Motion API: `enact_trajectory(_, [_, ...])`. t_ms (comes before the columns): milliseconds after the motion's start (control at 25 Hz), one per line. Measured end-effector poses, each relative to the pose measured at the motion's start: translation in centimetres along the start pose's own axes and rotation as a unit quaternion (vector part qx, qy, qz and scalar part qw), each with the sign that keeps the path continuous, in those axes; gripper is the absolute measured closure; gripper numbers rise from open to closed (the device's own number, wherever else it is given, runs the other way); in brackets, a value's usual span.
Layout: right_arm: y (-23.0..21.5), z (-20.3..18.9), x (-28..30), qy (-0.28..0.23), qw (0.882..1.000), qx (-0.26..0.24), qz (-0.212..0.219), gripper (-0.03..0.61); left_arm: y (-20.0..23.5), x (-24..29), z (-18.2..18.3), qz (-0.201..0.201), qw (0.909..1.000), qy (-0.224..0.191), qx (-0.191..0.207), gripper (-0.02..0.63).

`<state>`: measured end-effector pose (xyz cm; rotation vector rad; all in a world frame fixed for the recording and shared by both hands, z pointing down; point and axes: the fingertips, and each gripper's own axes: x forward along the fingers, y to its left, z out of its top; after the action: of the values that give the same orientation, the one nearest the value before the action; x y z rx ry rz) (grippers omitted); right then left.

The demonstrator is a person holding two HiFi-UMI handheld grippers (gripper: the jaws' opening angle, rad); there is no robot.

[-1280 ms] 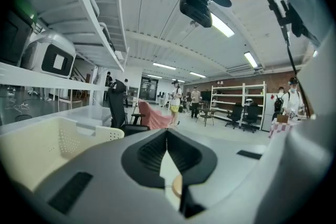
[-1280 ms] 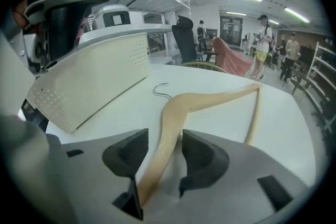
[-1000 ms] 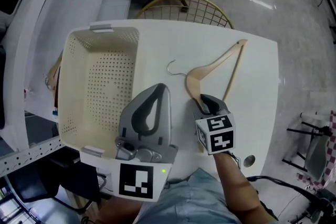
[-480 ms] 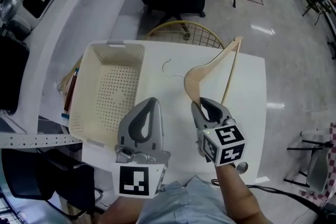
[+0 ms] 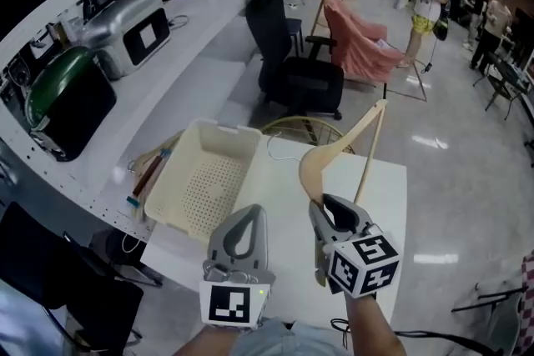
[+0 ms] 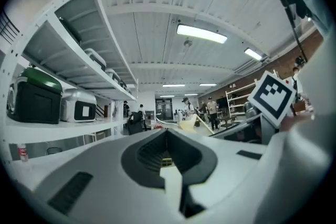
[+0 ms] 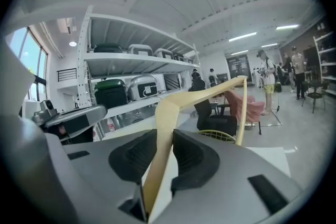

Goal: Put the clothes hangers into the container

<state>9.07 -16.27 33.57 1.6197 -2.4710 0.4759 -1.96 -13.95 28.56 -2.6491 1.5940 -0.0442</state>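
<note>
A pale wooden clothes hanger (image 5: 313, 165) with a thin metal hook stands up off the white table (image 5: 388, 196), held by its lower end. My right gripper (image 5: 327, 211) is shut on that end; in the right gripper view the wood (image 7: 172, 107) runs up between the dark pads of the right gripper (image 7: 160, 150). To the left on the table sits the cream perforated container (image 5: 169, 183), with nothing seen inside. My left gripper (image 5: 244, 223) hovers near the table's front edge, right of the container, shut and holding nothing. The left gripper (image 6: 167, 153) view looks across the room, with the hanger (image 6: 189, 122) small ahead.
Behind the table stand a yellow wire frame (image 5: 294, 127) and a black office chair (image 5: 296, 75). A long white shelf with appliances (image 5: 125, 25) runs along the left. Wooden items (image 5: 150, 168) lie left of the container. People stand far back right.
The right gripper has raised the hanger off the table, so it now stands upright. The left gripper has drawn back from over the container. The head view has tipped up toward the room.
</note>
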Motion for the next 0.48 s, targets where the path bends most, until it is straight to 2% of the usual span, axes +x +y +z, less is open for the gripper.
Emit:
enact_trajectory(320, [3.9, -1.3, -3.3, 0.0, 0.999, -0.02, 0.044, 0.477, -0.1, -5.7, 1.4, 0.046, 0.9988, -0.011, 0.014, 0.601])
enact_trajectory(480, [4.8, -2.6, -3.8, 0.009, 0.998, -0.019, 0.052, 0.477, -0.1, -7.0, 1.3, 0.055, 0.9983, -0.009, 0.018, 0.601])
